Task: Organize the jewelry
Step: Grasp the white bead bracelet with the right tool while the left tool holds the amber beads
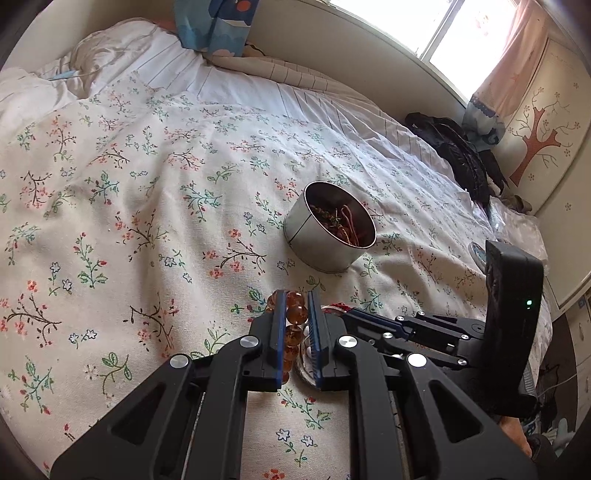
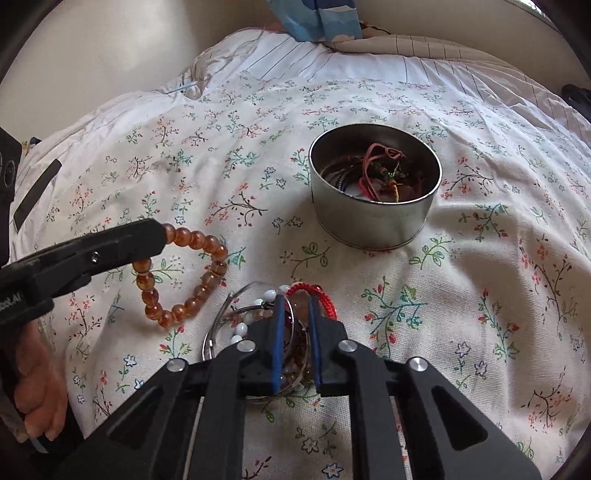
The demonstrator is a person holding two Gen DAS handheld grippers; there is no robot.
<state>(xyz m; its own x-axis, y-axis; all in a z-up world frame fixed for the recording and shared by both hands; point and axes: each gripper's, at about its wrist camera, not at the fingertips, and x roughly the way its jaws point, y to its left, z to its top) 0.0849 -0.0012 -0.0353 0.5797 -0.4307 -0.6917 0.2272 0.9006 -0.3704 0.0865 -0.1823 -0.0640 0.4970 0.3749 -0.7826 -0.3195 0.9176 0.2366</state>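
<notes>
An amber bead bracelet (image 2: 184, 277) lies on the floral bedspread. My left gripper (image 1: 295, 299) is shut on the amber bead bracelet (image 1: 295, 314); it shows in the right wrist view (image 2: 159, 236) at the bracelet's top left. My right gripper (image 2: 295, 301) stands over a small pile of jewelry: a red braided bracelet (image 2: 317, 295), a white bead bracelet (image 2: 240, 328) and thin silver bangles (image 2: 218, 328). Its fingers straddle the pile with a narrow gap; I cannot tell if they grip anything. A round metal tin (image 2: 373, 218) holding cords and bracelets stands beyond; it also shows in the left wrist view (image 1: 325, 240).
The floral bedspread (image 1: 147, 221) covers the bed. A striped pillow (image 1: 277, 70) and blue patterned cloth (image 1: 218, 22) lie at the head. Dark clothing (image 1: 458, 147) is at the right edge by the window. The right gripper's body (image 1: 513, 288) shows in the left wrist view.
</notes>
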